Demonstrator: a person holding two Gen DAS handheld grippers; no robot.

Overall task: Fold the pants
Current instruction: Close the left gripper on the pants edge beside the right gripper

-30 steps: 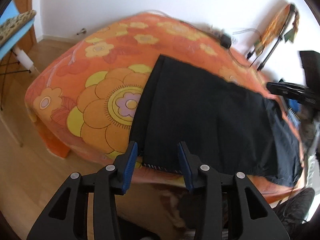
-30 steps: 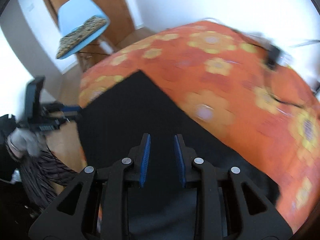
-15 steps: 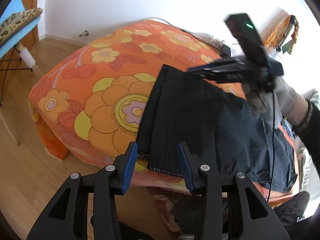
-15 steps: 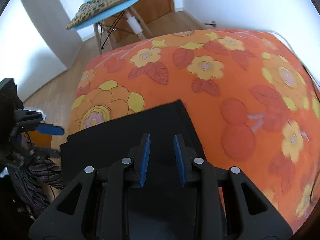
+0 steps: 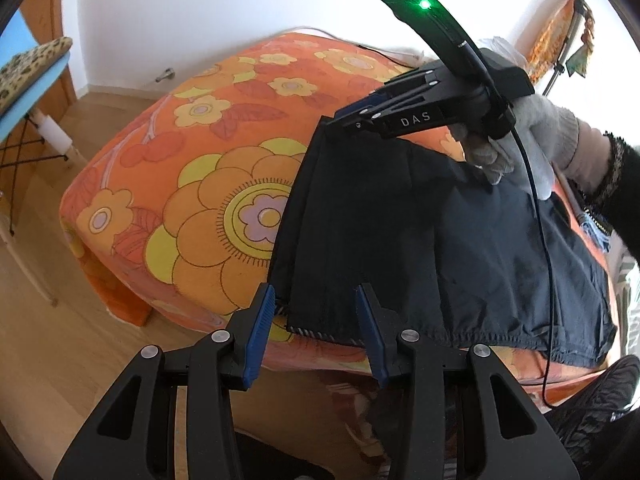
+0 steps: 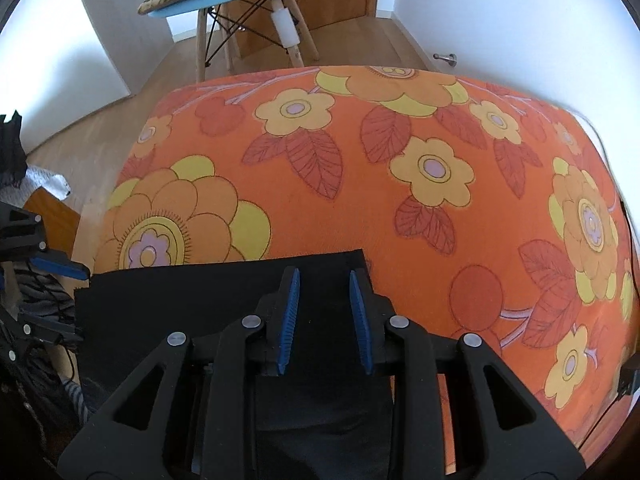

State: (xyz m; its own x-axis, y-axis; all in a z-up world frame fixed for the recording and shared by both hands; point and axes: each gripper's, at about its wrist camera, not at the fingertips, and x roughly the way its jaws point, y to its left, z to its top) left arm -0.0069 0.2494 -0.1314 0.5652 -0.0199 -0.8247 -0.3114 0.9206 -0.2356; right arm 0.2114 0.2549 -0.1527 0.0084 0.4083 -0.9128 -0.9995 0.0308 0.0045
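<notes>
Pants (image 5: 420,240) lay flat on the flowered bed (image 5: 192,184); left gripper (image 5: 316,320) and right gripper (image 6: 324,308) hovered over opposite corners, fingers parted, gripping nothing

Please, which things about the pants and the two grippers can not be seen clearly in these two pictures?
- Left wrist view: the right gripper shows side-on; contact with the pants unclear.
- Right wrist view: the pants run under the gripper body; near part hidden.
- Right wrist view: the left gripper is cut by the left edge.

Home bedroom: floral-covered bed (image 6: 400,208)
</notes>
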